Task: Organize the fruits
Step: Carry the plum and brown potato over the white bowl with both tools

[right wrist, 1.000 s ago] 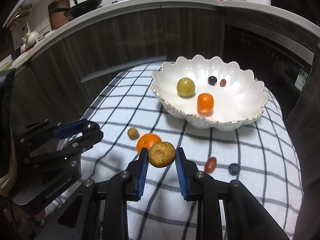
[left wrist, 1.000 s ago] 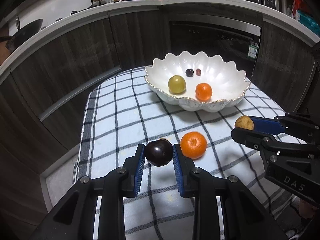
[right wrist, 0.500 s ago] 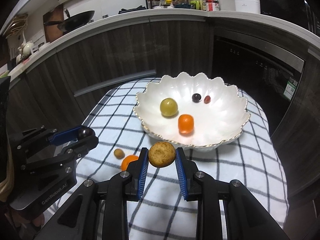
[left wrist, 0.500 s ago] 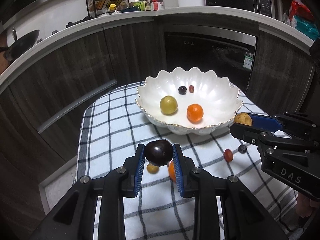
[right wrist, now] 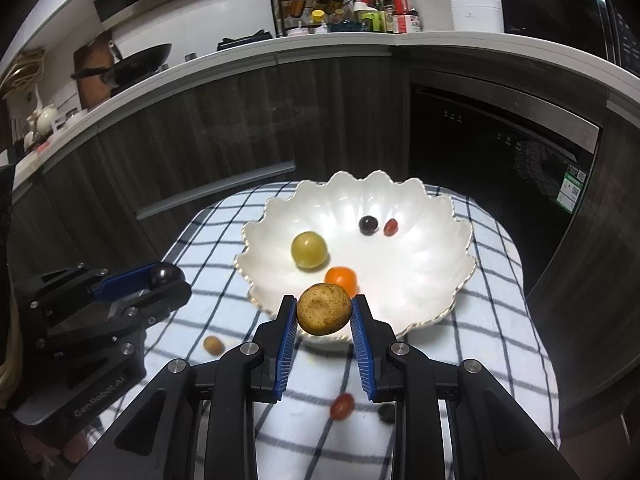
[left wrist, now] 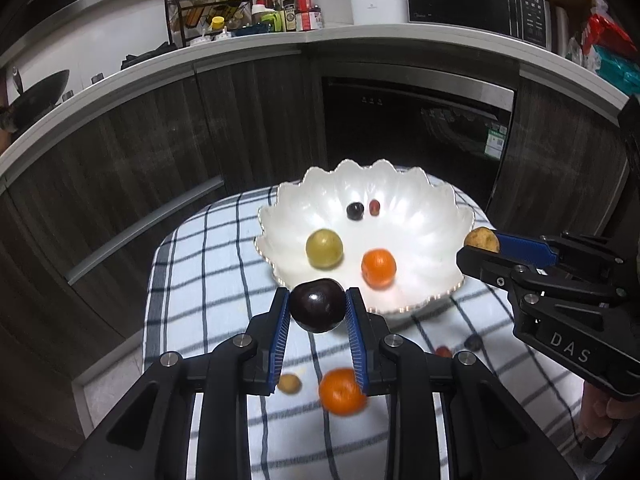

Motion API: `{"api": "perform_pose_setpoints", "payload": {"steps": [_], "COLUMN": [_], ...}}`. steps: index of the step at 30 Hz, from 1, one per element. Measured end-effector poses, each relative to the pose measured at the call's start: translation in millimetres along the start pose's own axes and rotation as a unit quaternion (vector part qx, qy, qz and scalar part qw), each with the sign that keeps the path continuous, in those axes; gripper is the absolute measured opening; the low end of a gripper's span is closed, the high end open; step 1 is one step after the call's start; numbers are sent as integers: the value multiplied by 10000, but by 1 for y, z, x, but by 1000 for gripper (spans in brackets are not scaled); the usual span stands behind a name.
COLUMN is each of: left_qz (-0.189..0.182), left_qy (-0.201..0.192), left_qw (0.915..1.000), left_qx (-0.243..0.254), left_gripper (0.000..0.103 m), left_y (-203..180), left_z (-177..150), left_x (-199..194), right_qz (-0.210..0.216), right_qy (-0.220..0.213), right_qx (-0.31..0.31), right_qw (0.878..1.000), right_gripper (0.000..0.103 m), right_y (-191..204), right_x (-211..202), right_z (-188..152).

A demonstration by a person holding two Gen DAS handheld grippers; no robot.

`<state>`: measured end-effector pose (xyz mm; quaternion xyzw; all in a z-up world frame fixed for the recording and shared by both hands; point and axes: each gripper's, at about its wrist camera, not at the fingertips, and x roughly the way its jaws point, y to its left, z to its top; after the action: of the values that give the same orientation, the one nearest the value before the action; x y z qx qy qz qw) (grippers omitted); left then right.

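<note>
Plum (left wrist: 318,311) pinched at its widest in left gripper (left wrist: 318,312), brown fruit (right wrist: 324,309) likewise in right gripper (right wrist: 324,314), both short of the bowl (left wrist: 436,216). Judged smooth, light, bruisable; fingers clamped gently.

The letters "DAS" stand in white on the black body of the right gripper (left wrist: 482,245), as the left wrist view shows it. In the right wrist view the body of the left gripper (right wrist: 162,274) carries the word "GenRobot.AI" in pale letters. The green label (right wrist: 571,189) on the dark oven door, the labels on the bottles (right wrist: 400,8) on the counter and the print on the microwave panel (left wrist: 530,8) are too small to read.
</note>
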<state>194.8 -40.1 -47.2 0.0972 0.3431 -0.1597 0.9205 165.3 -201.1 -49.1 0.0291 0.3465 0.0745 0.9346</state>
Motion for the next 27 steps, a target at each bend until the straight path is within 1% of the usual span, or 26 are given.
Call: {"api": "perform_pose_setpoints", "payload": {"steps": [6, 18, 27], "left_qz": [-13, -7, 24], "left_qy": [26, -55, -13], "left_qw": [9999, 9997, 9994], "left_qx": [-115, -239, -336], "left_gripper": [28, 28, 28], "left_y": [0, -1, 6], "left_z": [16, 46, 58], "left_x": [12, 35, 59], "right_qz": [-67, -256, -332], "right_qy": [-101, -301, -241], "right_qx": [34, -2, -13], "right_qw": [9999, 9992, 9992], "right_gripper": [29, 29, 29], "right_y": [-16, -40, -49], "right_x": [7, 22, 45], "right_z": [16, 48, 62]}}
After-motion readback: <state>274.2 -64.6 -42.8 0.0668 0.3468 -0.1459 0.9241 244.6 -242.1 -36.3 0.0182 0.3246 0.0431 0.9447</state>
